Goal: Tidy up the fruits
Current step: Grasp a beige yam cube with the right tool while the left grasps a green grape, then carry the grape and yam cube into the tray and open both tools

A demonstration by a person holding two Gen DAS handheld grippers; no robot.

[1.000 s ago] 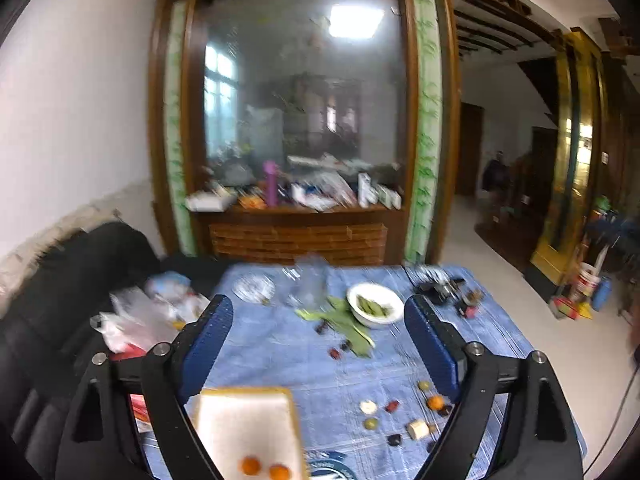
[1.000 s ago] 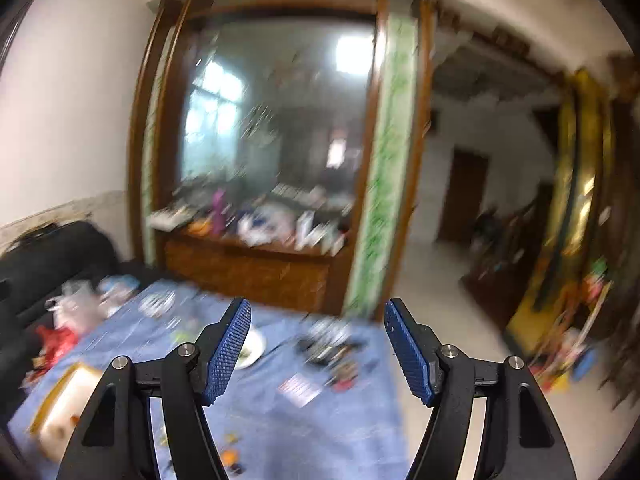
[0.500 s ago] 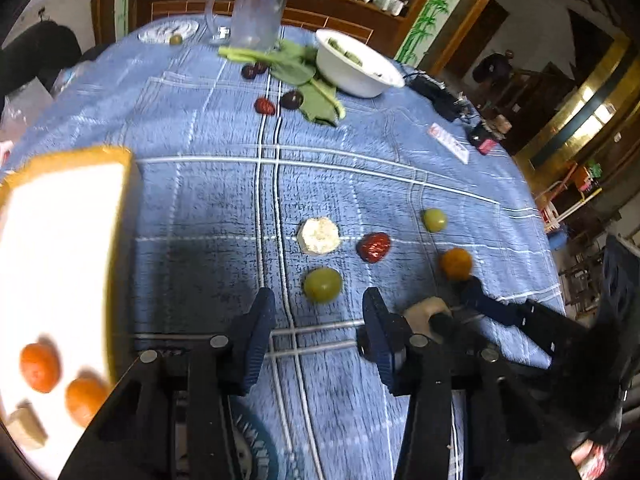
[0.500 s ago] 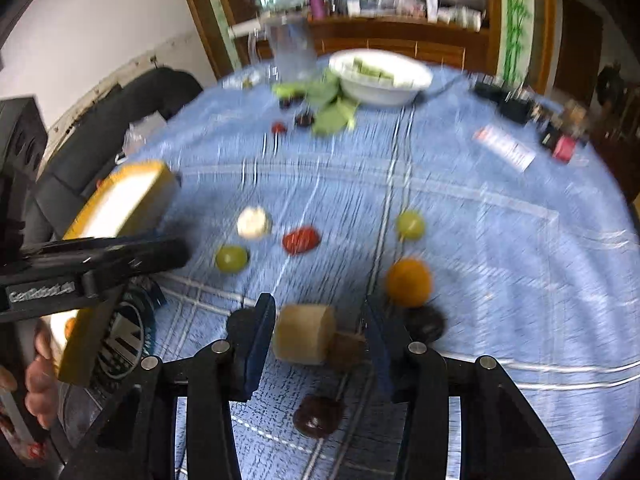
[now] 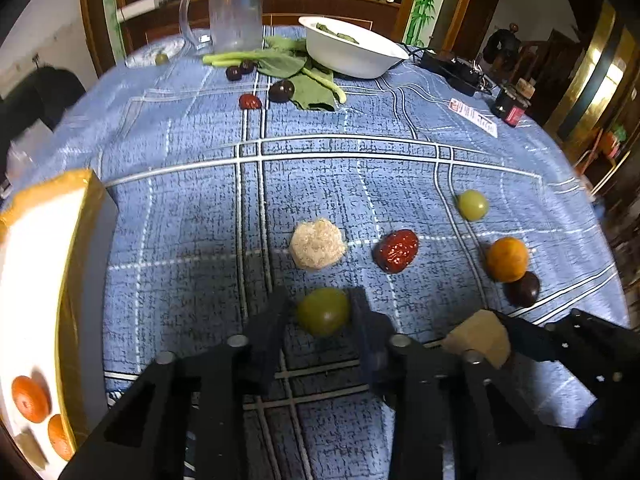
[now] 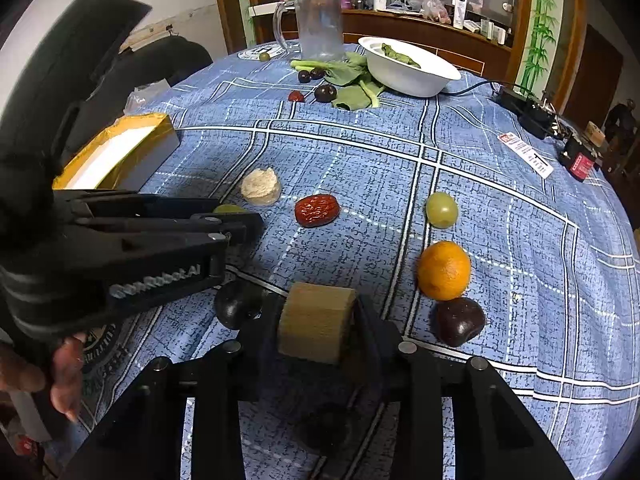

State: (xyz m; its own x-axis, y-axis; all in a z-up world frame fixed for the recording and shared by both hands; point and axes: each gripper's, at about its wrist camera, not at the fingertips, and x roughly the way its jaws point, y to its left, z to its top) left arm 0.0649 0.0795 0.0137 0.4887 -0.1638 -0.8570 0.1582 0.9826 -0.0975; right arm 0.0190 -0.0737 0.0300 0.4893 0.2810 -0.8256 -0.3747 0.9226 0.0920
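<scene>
Two tongs are closing at once: your left gripper (image 5: 322, 314) pinches the round green grape (image 5: 323, 311), your right gripper (image 6: 316, 320) the tan cut block (image 6: 316, 322), both resting on the blue checked tablecloth (image 5: 320, 168), presumably bound for the gold-rimmed white box (image 5: 36, 260).

Gold-edged tray (image 5: 76, 240) cut off at left edge, green grape (image 6: 229, 209) mostly hidden behind left tongs (image 6: 244, 226)

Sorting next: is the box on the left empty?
No. The box is open, with two oranges inside.
</scene>
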